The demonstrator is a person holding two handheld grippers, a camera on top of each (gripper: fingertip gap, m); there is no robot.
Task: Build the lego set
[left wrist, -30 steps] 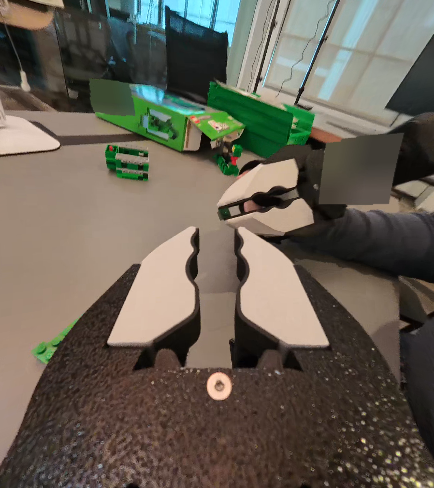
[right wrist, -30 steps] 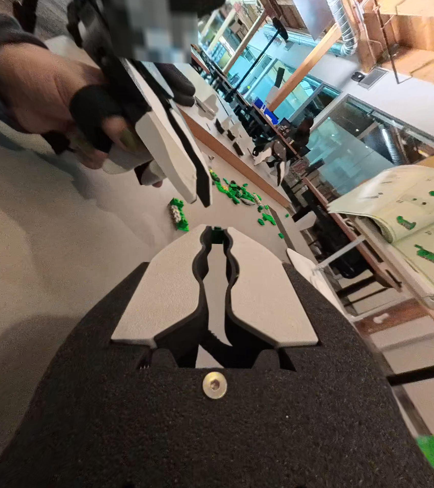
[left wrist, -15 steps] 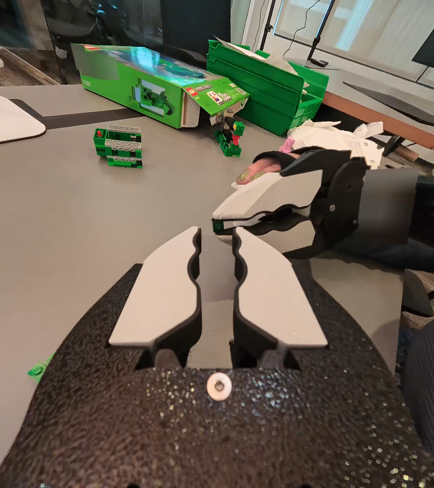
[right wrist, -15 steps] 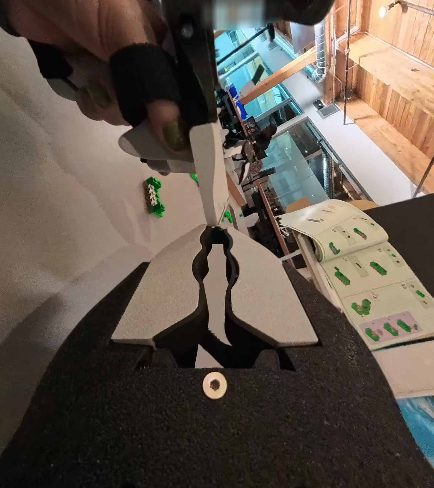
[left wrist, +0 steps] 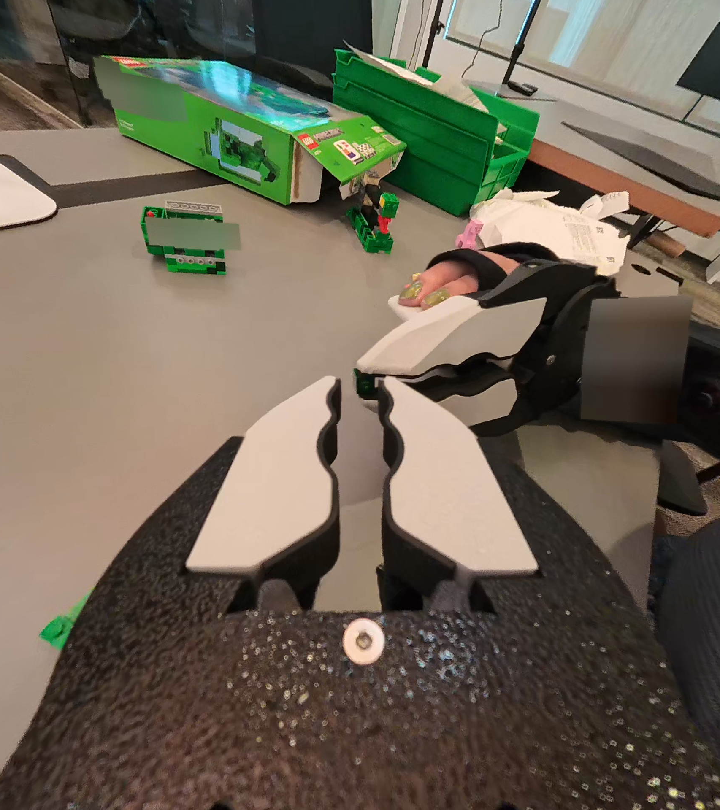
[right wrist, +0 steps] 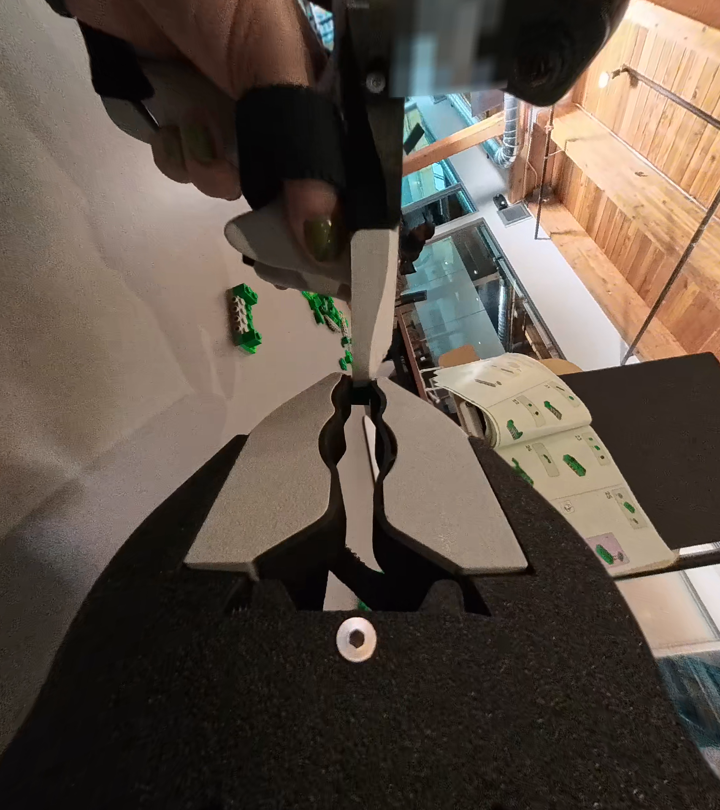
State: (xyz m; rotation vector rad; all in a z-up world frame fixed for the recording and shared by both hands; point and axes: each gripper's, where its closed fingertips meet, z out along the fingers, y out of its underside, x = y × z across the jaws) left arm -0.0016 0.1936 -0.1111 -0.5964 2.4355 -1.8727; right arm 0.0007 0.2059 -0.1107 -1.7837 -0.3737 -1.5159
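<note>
My right gripper (right wrist: 360,388) is shut on a small dark green brick (right wrist: 360,396) at its tips. In the left wrist view the right gripper (left wrist: 369,379) reaches in from the right, held above the grey table (left wrist: 86,372). The brick (left wrist: 363,385) sits right at the tips of my left gripper (left wrist: 360,388), in the gap between them. My left gripper is open and empty. In the right wrist view one left finger (right wrist: 369,307) points down and its tip meets the brick.
A green and grey partial build (left wrist: 185,239), a small figure build (left wrist: 376,223), the green set box (left wrist: 235,131), a green bin (left wrist: 428,127) and white bags (left wrist: 555,232) lie beyond. A green plate (left wrist: 60,629) lies near left. An open instruction booklet (right wrist: 560,456) and loose green bricks (right wrist: 325,309) show in the right wrist view. The grippers are tip to tip, or close to it. The green plate (left wrist: 60,629) is about 15 cm from both grippers' fingertips.
The two grippers have come together: the right gripper carried the brick from off to the right up to the left gripper's tips. The right gripper stayed shut and the left stayed open.
</note>
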